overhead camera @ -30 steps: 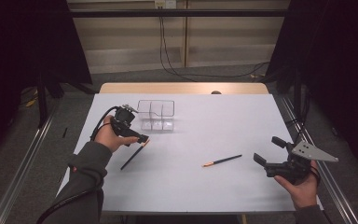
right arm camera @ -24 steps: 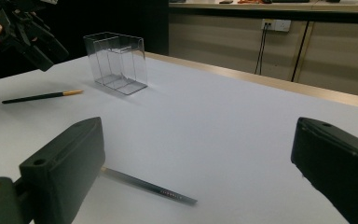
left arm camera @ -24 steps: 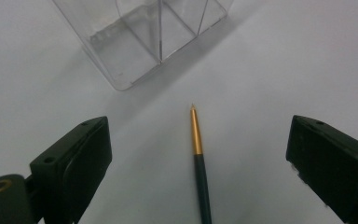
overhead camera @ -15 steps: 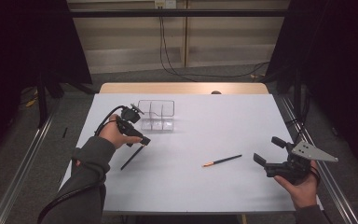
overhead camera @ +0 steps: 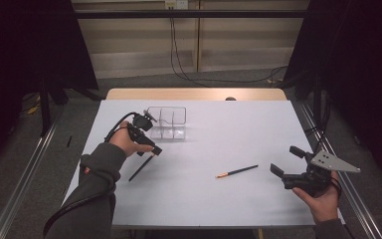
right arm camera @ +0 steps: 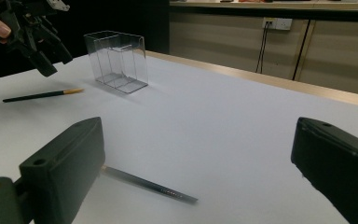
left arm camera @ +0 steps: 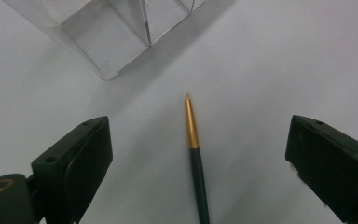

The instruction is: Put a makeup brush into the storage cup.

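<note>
Two tools are in my hands, both with jaws spread wide and holding nothing. My left tool (overhead camera: pixel 149 148) hangs just above a dark pencil (left arm camera: pixel 196 158), whose gold-banded tip points toward twelve o'clock in the left gripper view, with the shaft running down between my jaws. Just beyond, at about eleven o'clock, stands the clear divided box (overhead camera: pixel 168 122), apart from the pencil. I judge the pencil light, stiff and thin, apt to roll or slip on the smooth white table (overhead camera: pixel 229 199); I would pinch it across the dark shaft just behind the gold band, jaws square to its length. My right tool (overhead camera: pixel 298 173) waits near the table's right edge, with a second pencil (overhead camera: pixel 237 171) lying at its nine o'clock, untouched.
</note>
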{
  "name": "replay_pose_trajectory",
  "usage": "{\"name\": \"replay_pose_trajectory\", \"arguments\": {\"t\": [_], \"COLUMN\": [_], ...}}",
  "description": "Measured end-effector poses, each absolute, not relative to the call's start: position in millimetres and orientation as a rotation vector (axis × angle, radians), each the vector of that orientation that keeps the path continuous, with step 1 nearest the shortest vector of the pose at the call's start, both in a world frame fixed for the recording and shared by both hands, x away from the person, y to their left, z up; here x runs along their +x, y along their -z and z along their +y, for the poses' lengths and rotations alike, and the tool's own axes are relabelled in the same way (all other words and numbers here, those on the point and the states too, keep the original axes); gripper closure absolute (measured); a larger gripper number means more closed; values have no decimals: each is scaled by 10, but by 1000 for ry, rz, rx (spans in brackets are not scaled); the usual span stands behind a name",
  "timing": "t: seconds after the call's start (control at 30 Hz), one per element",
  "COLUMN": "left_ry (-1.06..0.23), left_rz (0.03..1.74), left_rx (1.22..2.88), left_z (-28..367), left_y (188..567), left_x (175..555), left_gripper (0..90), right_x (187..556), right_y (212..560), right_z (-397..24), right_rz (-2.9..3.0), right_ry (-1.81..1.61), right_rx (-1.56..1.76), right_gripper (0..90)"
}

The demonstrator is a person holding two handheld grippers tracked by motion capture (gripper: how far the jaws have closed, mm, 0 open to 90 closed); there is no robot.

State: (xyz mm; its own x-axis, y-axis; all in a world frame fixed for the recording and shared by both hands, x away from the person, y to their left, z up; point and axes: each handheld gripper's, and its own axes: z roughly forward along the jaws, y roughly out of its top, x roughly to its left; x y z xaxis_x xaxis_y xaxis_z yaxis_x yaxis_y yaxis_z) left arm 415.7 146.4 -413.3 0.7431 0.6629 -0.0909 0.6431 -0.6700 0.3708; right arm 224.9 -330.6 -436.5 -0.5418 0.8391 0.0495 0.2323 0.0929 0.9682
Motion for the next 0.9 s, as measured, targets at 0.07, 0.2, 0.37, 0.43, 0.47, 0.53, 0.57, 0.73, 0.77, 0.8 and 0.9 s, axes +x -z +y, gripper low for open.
{"name": "replay_pose_trajectory", "arguments": {"t": [0.07, 0.2, 0.37, 0.43, 0.47, 0.53, 0.57, 0.73, 0.77, 0.8, 0.9], "left_ry": [-66, -73, -58, -55, -51, -51, -46, -46, -43, -46, -44], "left_rz": [1005, 1001, 1003, 997, 1012, 1012, 1015, 1028, 1029, 1030, 1028], "left_rx": [2569, 2576, 2599, 2611, 2599, 2613, 2623, 2647, 2648, 2648, 2664], "left_z": [1450, 1431, 1404, 1390, 1378, 1375, 1371, 1371, 1372, 1371, 1366], "left_y": [4138, 4164, 4201, 4217, 4229, 4240, 4249, 4283, 4286, 4291, 4302], "left_x": [4162, 4179, 4205, 4212, 4209, 4219, 4222, 4229, 4230, 4231, 4231], "left_gripper": [72, 77, 99, 113, 124, 141, 155, 218, 231, 250, 293], "right_x": [2250, 2251, 2246, 2246, 2247, 2245, 2243, 2242, 2245, 2245, 2242], "right_y": [4367, 4367, 4367, 4369, 4369, 4367, 4367, 4368, 4368, 4369, 4368], "right_z": [-3307, -3312, -3314, -3315, -3317, -3322, -3323, -3326, -3329, -3332, -3328], "right_rz": [1842, 1843, 1842, 1842, 1841, 1837, 1836, 1836, 1836, 1839, 1836], "right_ry": [-1473, -1468, -1474, -1474, -1473, -1469, -1470, -1472, -1471, -1469, -1471], "right_rx": [1049, 1048, 1055, 1056, 1055, 1059, 1063, 1060, 1057, 1053, 1059], "right_gripper": [21, 21, 21, 21, 21, 21, 21, 21, 21, 21, 21]}}
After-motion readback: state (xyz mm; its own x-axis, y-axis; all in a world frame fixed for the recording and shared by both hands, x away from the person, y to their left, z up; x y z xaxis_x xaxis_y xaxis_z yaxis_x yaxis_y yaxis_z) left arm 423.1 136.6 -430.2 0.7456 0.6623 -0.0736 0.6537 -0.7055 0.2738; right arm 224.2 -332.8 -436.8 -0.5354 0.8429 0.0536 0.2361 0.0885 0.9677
